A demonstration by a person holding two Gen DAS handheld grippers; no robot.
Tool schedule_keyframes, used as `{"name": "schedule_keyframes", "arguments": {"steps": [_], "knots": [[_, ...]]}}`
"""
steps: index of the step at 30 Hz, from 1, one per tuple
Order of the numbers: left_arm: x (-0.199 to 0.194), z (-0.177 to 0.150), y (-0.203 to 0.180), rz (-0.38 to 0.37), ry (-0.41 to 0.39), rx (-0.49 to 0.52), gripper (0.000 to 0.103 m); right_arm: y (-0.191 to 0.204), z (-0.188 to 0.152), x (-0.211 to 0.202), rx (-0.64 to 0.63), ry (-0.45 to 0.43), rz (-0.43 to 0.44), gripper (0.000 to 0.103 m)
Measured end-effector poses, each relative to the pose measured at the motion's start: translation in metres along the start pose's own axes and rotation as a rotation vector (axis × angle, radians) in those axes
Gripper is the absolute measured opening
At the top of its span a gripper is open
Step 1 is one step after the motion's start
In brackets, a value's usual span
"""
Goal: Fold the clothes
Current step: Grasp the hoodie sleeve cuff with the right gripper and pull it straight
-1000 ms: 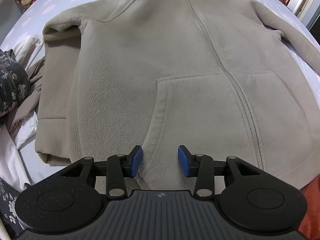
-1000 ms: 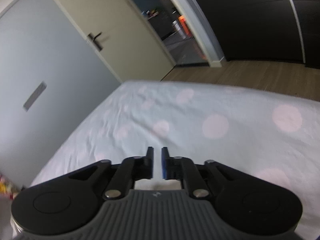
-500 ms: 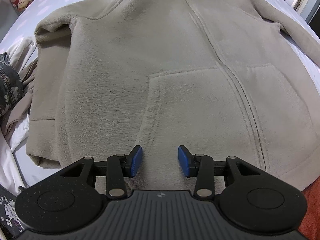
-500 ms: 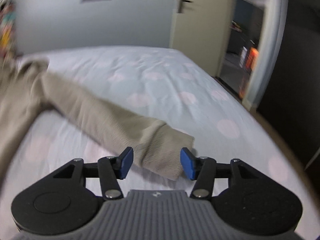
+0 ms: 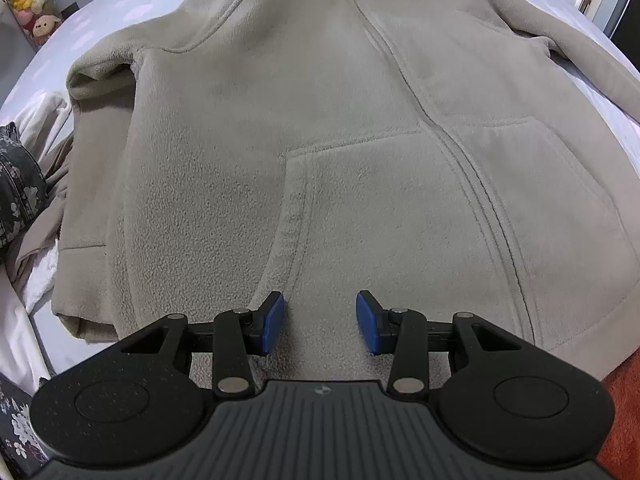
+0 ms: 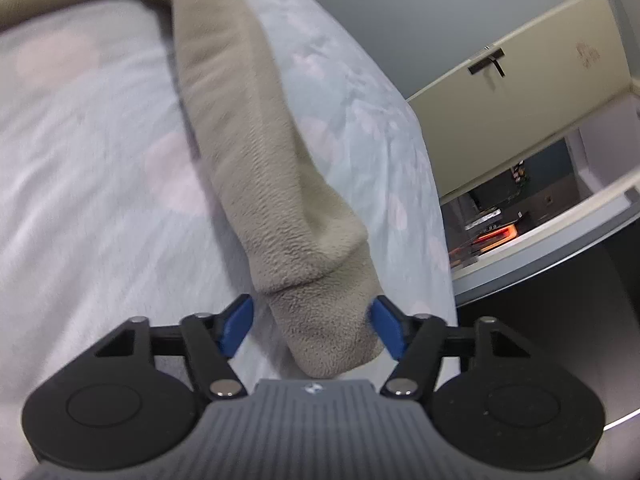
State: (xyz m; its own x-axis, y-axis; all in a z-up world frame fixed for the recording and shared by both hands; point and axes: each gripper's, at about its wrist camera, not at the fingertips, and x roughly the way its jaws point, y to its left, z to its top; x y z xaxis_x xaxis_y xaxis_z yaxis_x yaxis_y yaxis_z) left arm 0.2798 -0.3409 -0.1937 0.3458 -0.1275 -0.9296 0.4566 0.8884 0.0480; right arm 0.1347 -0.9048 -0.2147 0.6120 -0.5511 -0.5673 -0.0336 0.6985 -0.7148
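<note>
A beige fleece hoodie (image 5: 320, 152) lies front-up and spread flat on a bed (image 6: 92, 168) with a pale dotted sheet. The left tongs (image 5: 320, 322) hang spread wide just above the hoodie's hem beside the pocket seam, pinching nothing. The right tongs (image 6: 310, 326) are also spread wide, with the sleeve cuff (image 6: 328, 328) lying between their blue pads (image 6: 236, 324); the right pad looks to touch the cuff, the left stands apart.

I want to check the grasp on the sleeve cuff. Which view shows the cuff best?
The right wrist view: the cuff lies between the open right gripper's fingers. The left wrist view shows the hoodie body and only the upper sleeve, with no cuff.
</note>
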Motion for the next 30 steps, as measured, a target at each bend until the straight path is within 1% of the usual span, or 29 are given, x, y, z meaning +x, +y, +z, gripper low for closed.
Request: {"name": "schedule_keyframes", "arguments": {"steps": [2,3,5,7,11,13,16,19,22,26,30], "knots": [[-0.001,-0.001,0.000,-0.001,-0.004,0.000,0.038,-0.009,0.003,-0.006,0.044,0.008,0.013,0.035],[-0.002,-0.001,0.000,-0.004,-0.006,-0.005,0.038,-0.014,0.005,-0.009,0.067,0.012,0.019,0.029],[-0.002,-0.003,0.003,-0.011,-0.011,-0.015,0.038,-0.023,0.008,-0.015,0.113,0.020,0.032,0.022],[-0.003,-0.004,0.005,-0.017,-0.016,-0.025,0.038,-0.037,0.013,-0.024,0.172,0.017,0.054,0.020],[-0.002,-0.007,0.008,-0.028,-0.025,-0.043,0.038,-0.084,0.028,-0.060,0.309,-0.027,0.124,0.018],[0.000,-0.006,0.009,-0.032,-0.026,-0.045,0.038,-0.111,0.036,-0.078,0.398,-0.044,0.166,0.017],[0.003,-0.005,0.009,-0.039,-0.028,-0.048,0.038,-0.158,0.048,-0.089,0.586,-0.048,0.275,0.017],[0.006,-0.003,0.009,-0.046,-0.030,-0.050,0.038,-0.191,0.051,-0.074,0.746,0.002,0.385,0.017],[0.008,-0.001,0.009,-0.053,-0.031,-0.056,0.038,-0.213,0.053,-0.028,0.888,0.084,0.374,0.017],[0.012,0.006,0.011,-0.052,-0.024,-0.070,0.038,-0.224,0.047,0.043,1.020,0.193,0.318,0.017],[0.017,0.017,0.011,-0.035,-0.022,-0.087,0.038,-0.225,0.052,0.108,1.065,0.254,0.249,0.017]]}}
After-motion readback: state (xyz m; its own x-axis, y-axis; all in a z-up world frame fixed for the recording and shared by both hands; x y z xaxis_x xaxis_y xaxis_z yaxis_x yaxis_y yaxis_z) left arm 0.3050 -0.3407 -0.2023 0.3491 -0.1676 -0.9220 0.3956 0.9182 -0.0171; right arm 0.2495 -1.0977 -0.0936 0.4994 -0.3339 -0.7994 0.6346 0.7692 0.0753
